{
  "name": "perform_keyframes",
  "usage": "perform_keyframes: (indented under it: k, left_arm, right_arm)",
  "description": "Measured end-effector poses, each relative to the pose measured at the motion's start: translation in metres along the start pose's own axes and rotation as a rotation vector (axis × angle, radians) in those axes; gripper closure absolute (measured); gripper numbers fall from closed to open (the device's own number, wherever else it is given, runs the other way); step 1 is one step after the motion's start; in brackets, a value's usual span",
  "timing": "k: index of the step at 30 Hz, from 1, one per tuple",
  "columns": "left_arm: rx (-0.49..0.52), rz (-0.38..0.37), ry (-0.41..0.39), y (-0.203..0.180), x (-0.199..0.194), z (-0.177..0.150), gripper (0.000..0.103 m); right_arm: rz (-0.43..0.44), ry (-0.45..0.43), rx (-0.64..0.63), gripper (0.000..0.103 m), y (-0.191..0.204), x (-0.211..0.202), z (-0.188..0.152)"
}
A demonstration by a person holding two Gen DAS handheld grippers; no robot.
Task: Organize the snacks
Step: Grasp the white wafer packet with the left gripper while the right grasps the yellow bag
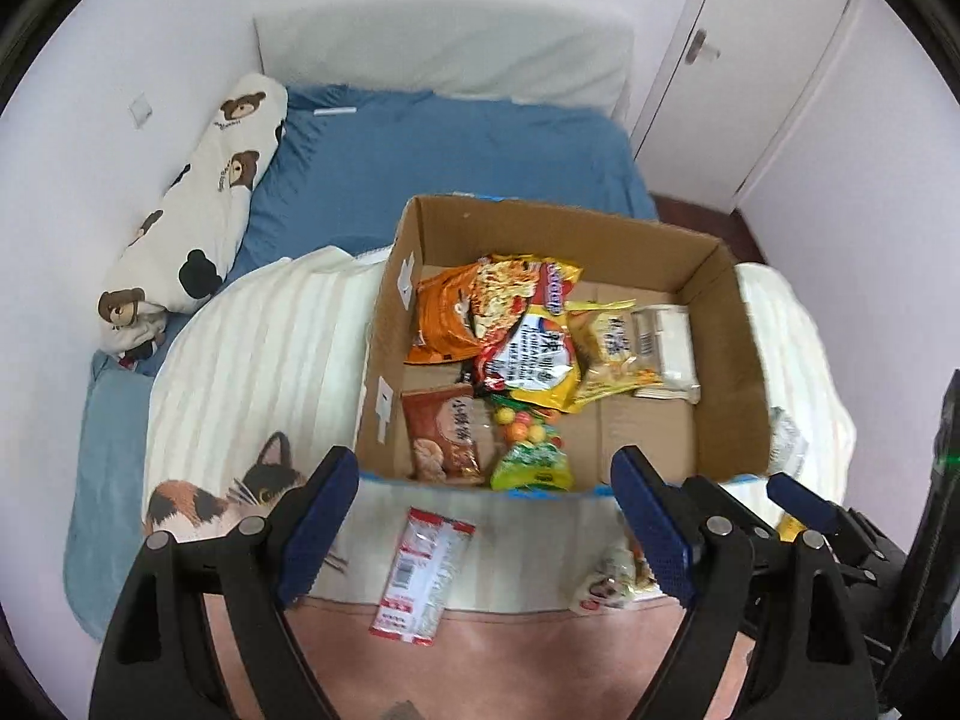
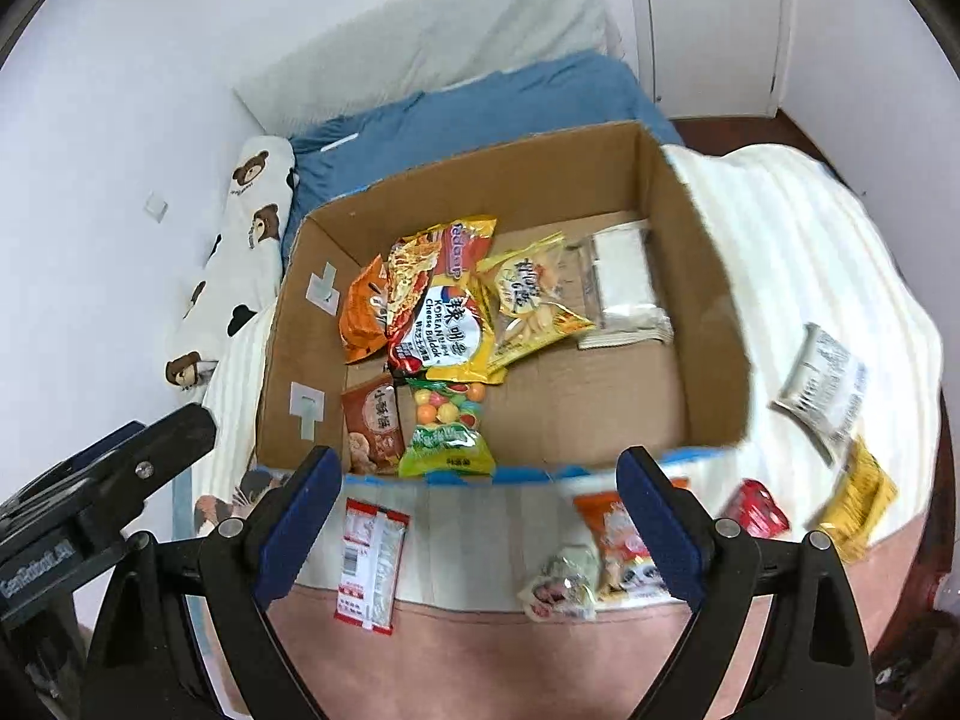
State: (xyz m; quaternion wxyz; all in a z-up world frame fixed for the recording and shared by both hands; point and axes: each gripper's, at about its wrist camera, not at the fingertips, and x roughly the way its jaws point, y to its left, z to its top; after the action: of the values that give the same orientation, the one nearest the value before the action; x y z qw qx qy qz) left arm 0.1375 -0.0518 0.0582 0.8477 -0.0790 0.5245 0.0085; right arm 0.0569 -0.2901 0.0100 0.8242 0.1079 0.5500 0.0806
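Both the left gripper (image 1: 486,516) and right gripper (image 2: 480,510) are hanging wide open, holding nothing. The box (image 2: 708,324) is sitting just ahead. The red packet (image 2: 372,564) is lying between the right jaws, probably next to grab.

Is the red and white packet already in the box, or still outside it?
Outside. The packet lies flat on the blanket, in front of the box near wall, between the open right tool fingers.
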Motion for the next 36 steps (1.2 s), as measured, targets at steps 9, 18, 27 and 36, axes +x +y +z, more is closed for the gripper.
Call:
perform_keyframes:
  k: [9,18,27,36]
  left_arm:
    - [0.093,-0.012,-0.013,-0.055,-0.011,-0.036,0.017]
    - [0.373,-0.027,0.063,-0.199,0.038,-0.021,0.017]
    - [0.62,0.027,0.235,-0.328,0.139,0.004,0.017]
    - [0.778,0.058,0.466,-0.387,0.236,-0.023,0.017]
  right_arm:
    - [0.02,-0.041,0.156,0.008,-0.07,-0.046,-0.041]
    - [-0.025,-0.062,0.514,0.008,-0.228,-0.057,-0.06]
    - [-0.004,-0.042,0.704,0.008,-0.322,-0.025,-0.074]
    - [0.056,0.014,0.818,0.008,-0.364,0.019,-0.092]
